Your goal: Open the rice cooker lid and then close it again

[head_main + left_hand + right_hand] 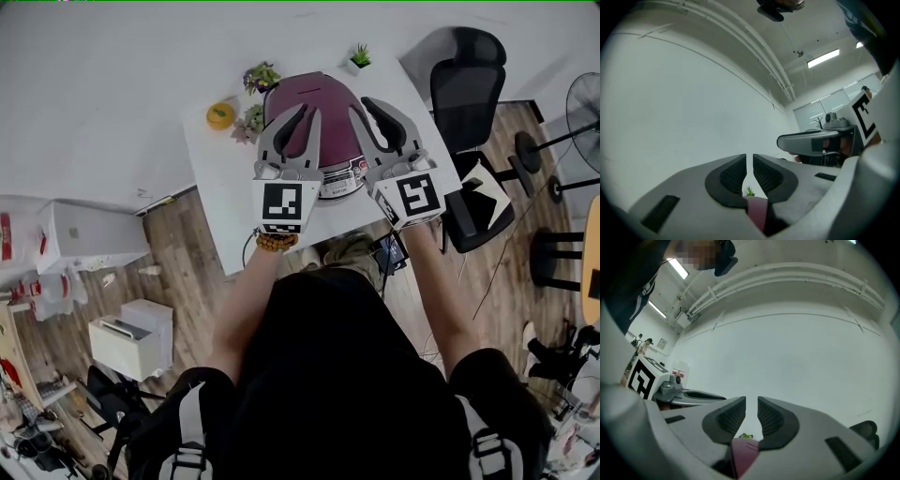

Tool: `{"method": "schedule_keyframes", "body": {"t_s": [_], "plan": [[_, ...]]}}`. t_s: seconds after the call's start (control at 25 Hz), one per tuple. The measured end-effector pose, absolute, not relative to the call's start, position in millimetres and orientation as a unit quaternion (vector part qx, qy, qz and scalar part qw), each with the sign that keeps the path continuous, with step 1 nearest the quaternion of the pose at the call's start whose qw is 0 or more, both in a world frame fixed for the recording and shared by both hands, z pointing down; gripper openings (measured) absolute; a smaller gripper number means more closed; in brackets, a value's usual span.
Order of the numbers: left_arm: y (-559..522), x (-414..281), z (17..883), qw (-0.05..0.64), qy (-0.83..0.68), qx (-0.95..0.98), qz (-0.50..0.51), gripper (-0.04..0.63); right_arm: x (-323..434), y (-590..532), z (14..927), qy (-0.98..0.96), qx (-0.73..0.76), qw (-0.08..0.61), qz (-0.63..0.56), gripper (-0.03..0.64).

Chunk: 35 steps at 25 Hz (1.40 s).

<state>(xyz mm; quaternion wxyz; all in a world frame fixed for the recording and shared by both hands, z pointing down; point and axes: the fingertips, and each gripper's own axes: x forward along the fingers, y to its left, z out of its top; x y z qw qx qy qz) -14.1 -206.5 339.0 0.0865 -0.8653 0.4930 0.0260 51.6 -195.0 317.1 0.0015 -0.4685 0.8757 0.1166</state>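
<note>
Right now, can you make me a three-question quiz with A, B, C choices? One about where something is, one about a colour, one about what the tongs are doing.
1. In the head view, where is the yellow thing? A left of the rice cooker; B on the chair; C on the floor.
2. What colour is the rice cooker? A green; B purple-red; C blue.
3. The right tongs are: A gripping a plant; B gripping a cup; C empty.
Answers: 1 A, it sits on the table beside the cooker. 2 B, its top looks purple-red. 3 C, nothing is between the pads.
</note>
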Motion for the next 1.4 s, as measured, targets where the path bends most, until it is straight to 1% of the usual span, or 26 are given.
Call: {"method": "schedule_keyframes", "body": {"t_s": [0.16,0.32,0.6,0.84,1.08,1.4], "plan": [[-203.6,-17.4,344.5,0.069,0.506,-0.859,0.038,0.058,47.4,-183.4,324.2,0.861,-0.491,0.017,0.13,0.077],[-195.0,-16.4,347.5,0.078,0.51,-0.856,0.041,0.057,46.2,-173.8,331.6,0.846,-0.513,0.032,0.14,0.066],[-183.6,-17.9,363.7,0.077,0.523,-0.848,0.037,0.054,51.5,-164.2,354.4,0.832,-0.539,0.024,0.126,0.058],[-177.3,-16.7,378.4,0.075,0.525,-0.848,0.027,0.051,56.0,-160.0,379.4,0.825,-0.556,-0.003,0.099,0.051],[-163.2,-21.1,402.8,0.053,0.522,-0.851,0.016,0.046,51.0,-146.7,397.4,0.832,-0.548,-0.012,0.086,0.044],[-146.1,-22.7,429.9,0.046,0.513,-0.857,-0.012,0.041,35.7,-130.7,418.9,0.843,-0.533,-0.016,0.071,0.035]]}}
